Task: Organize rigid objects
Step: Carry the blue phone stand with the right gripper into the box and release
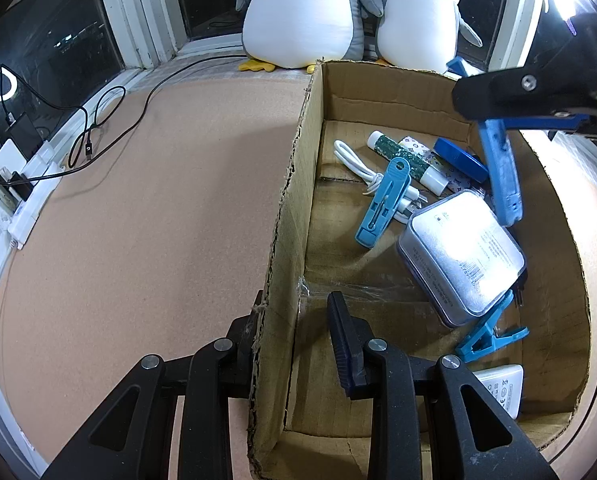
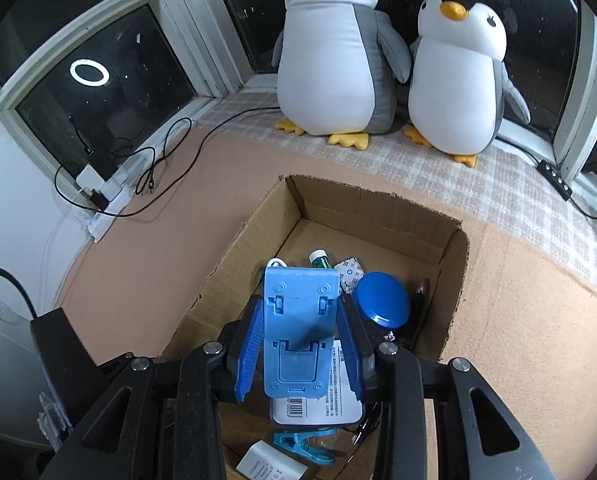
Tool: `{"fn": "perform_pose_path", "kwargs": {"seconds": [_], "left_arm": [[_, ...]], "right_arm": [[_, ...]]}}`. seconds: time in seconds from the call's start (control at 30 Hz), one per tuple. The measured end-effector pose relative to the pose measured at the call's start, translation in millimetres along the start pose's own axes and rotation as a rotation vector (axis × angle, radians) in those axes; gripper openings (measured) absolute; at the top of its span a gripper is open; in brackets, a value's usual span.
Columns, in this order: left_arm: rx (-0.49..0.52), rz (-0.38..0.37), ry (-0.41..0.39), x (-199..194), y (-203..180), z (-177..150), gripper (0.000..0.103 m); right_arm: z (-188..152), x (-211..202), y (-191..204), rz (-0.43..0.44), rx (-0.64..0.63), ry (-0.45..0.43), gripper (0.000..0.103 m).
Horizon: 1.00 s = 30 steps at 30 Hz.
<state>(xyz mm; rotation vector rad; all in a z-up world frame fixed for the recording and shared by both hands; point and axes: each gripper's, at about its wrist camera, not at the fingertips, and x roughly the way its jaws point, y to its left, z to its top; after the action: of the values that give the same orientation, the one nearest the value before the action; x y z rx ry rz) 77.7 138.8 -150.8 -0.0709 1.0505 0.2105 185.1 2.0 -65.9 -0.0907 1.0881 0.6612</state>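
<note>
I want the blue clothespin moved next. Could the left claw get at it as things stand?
Probably not: the left claw is shut on the cardboard box wall and must let go; nothing covers the clothespin.

Two plush penguins sit side by side at the back, the bigger penguin (image 2: pixel 330 52) on the left and the smaller penguin (image 2: pixel 456 80) just beside it, both upright on a checked cloth (image 2: pixel 438 184) with yellow feet forward. Behind them, dark window panes (image 2: pixel 98 80) in white frames, one showing a bright ring-light reflection (image 2: pixel 89 72). Over at the left edge, a white power strip (image 1: pixel 30 204) lies along the sill with plugs in it, and a black cable (image 1: pixel 110 120) loops loosely across the tan worktop (image 1: pixel 158 200). At the far right, a black switch strip (image 2: pixel 554 179) rests on the cloth.
</note>
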Motion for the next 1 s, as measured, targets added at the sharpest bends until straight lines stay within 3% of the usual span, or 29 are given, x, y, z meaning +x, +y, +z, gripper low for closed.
{"fn": "perform_pose_path", "kwargs": {"seconds": [0.57,0.73,1.0], "left_arm": [[0.001,0.001,0.000,0.3,-1.1,-0.4,0.031],[0.001,0.001,0.000,0.3,-0.9,-0.1,0.031],[-0.001,0.000,0.001,0.4,-0.6,0.0,0.031]], "right_arm": [[3.0,11.6,-6.9,-0.002,0.017,0.019,0.034],[2.9,10.3,-5.9,-0.023,0.002,0.013,0.059],[1.2,7.9,-10.7,-0.031,0.016,0.009,0.060]]}}
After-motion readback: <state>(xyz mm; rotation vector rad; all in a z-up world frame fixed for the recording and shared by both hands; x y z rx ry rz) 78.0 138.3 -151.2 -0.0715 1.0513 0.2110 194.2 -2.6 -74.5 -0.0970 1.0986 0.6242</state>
